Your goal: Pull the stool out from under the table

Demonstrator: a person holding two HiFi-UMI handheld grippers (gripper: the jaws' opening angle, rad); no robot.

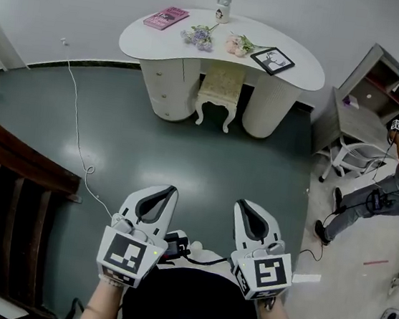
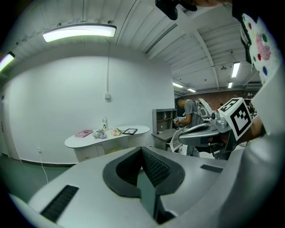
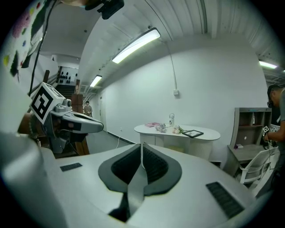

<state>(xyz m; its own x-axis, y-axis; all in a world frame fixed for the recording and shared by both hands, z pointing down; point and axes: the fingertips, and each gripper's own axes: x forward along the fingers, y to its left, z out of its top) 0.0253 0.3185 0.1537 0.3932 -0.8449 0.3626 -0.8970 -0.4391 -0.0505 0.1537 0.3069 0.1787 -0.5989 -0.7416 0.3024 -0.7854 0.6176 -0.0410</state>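
A cream stool (image 1: 219,92) with curved white legs stands tucked in the knee gap of a white kidney-shaped table (image 1: 296,75) against the far wall. Both grippers hang close to my body, far from the stool across the grey-green floor. My left gripper (image 1: 164,192) is shut with nothing between its jaws. My right gripper (image 1: 245,207) is shut and empty too. In the left gripper view the table (image 2: 75,142) shows small in the distance beyond the shut left gripper (image 2: 141,150). In the right gripper view the table (image 3: 209,134) stands ahead past the shut right gripper (image 3: 142,147).
On the table lie a pink book (image 1: 166,17), a white jar (image 1: 223,8), flowers (image 1: 200,35) and a framed picture (image 1: 272,60). A white cable (image 1: 75,122) runs over the floor at left. A wooden stair rail (image 1: 8,189) is at left. A grey desk (image 1: 355,124), white chair (image 1: 358,157) and a person (image 1: 383,192) are at right.
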